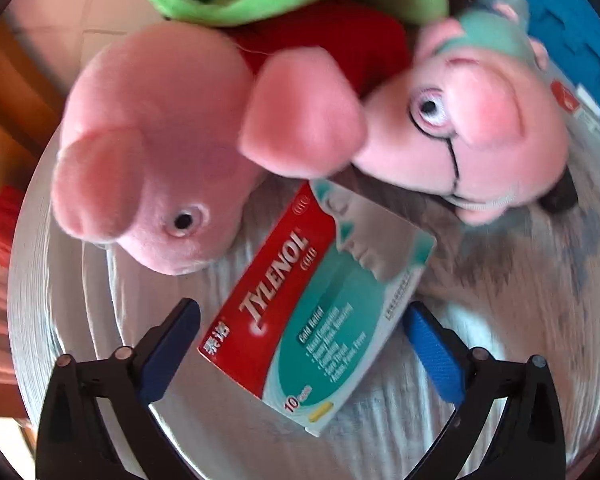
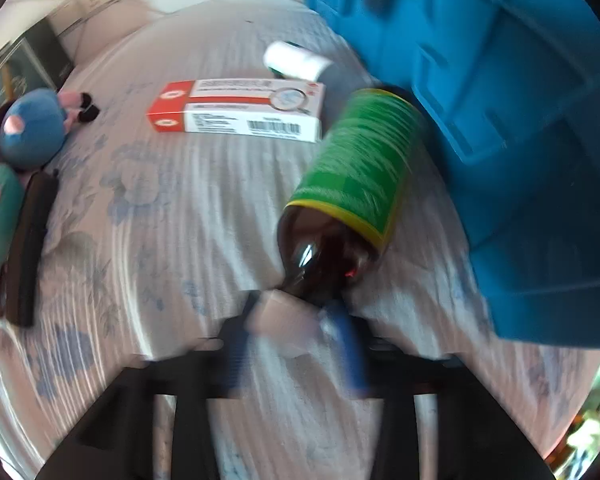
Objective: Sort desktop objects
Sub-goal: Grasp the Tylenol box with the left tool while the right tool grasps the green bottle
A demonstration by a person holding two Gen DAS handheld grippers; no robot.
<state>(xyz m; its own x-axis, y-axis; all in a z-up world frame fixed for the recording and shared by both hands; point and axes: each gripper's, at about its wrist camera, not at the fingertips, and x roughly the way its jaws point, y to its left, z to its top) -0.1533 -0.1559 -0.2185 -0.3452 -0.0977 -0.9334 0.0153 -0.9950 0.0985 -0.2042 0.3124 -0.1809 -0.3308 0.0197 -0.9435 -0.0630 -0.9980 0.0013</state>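
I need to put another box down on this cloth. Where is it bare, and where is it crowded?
Bare: the wide stretch of tablecloth between the plush toys and the brown bottle. Crowded: beside the blue bin, where the bottle, red-and-white box and white container cluster.

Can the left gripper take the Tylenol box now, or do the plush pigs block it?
Probably yes. The left gripper is open with the Tylenol box between its fingers, nothing covering that end. The plush pigs overlap only the box's far end.
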